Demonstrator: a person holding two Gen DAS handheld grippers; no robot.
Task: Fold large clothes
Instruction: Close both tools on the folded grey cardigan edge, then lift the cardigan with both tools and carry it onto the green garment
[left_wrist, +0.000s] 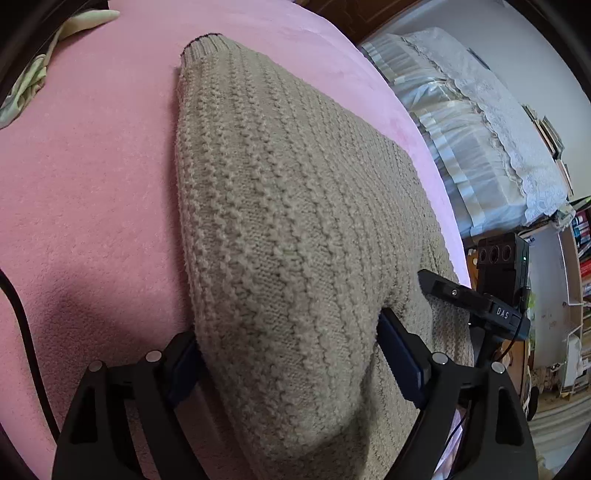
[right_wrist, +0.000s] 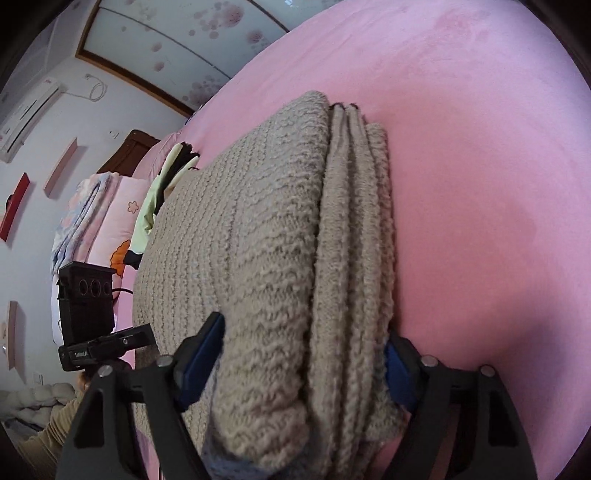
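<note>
- Left tongs (left_wrist: 291, 363): jaws wide, a thick roll of the folded beige knit sweater (left_wrist: 288, 206) bulging between the blue pads (left_wrist: 184, 365). Whether the pads are pressing or only flanking the fabric cannot be told.
- Right tongs (right_wrist: 295, 369): same condition, straddling the stacked layer edges of the sweater (right_wrist: 258, 240), which lies on the pink bed cover (right_wrist: 480, 184).
- Risk: a loose grip on bulky knit lets the inner layers slide, so the stack fans open when it is lifted.
- Risk: uneven motion of the two tongs skews the fold line.
- Risk: the lower pads may catch the bed cover and drag it along.
- Risk: the pale green garment (left_wrist: 33, 81) lies well apart; pushing the bundle toward it could tangle the two.
</note>
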